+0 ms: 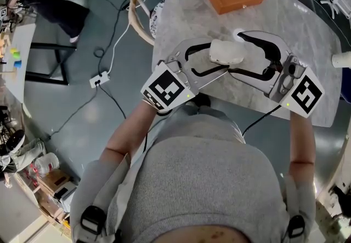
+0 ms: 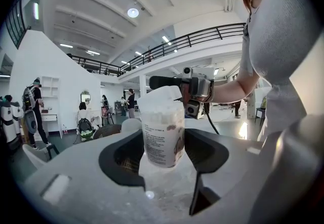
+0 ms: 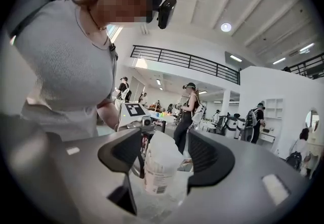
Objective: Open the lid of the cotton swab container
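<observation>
While left gripper (image 2: 164, 154) clamps the container (image 2: 163, 132), right gripper (image 3: 164, 162) brackets it with gaps.

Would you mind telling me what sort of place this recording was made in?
Probably a large open-plan lab or workshop hall: a railed balcony runs above, several people with backpacks stand about, and a power strip with cables lies on the floor beside the table.

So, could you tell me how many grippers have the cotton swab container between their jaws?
2. The left gripper grips the cotton swab container from the person's left; the right gripper, opposite, has open jaws around it, not pressing. None hidden.
</observation>
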Demonstrator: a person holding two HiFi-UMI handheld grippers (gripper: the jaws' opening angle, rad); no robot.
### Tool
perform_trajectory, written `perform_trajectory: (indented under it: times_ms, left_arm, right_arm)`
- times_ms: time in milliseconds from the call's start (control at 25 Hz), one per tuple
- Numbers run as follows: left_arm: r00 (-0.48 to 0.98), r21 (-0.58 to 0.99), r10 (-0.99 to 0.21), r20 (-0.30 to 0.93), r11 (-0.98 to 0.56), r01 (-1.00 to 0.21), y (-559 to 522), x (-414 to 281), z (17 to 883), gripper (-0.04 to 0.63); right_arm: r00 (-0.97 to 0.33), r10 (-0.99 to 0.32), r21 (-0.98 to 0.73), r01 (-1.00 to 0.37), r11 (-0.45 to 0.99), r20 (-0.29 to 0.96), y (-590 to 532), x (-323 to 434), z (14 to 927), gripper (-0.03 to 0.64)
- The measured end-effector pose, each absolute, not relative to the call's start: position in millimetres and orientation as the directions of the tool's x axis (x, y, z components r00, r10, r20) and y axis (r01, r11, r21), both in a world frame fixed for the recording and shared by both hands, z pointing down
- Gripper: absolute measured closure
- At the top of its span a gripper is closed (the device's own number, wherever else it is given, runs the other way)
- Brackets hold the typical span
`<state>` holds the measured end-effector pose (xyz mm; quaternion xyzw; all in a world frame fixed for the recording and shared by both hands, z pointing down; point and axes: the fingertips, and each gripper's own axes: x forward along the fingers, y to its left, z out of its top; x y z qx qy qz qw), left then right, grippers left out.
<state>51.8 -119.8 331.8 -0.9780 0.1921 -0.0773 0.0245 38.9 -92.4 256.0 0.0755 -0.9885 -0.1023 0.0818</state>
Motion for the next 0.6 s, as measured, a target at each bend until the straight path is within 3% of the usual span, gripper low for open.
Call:
perform_trajectory:
  times_ms: [480,600]
  left_arm:
    - [0.924,-0.094,-0.356,0.137,-0.933,-0.346,-107.6,58.0,328.7,0.345]
    - [0.927,-0.097,-0.352,0.133,-0.935,-0.341,-107.6,60.1,327.7,0.347]
  right_arm:
    - [-0.98,-0.078,0.18,-0.045,0.983,0.185,-84.7,27.2,264.6,0.345]
    - [-0.981,-0.082,0.162,-0.053,0.985,0.175,-87.2,28.8,262.9,0.396]
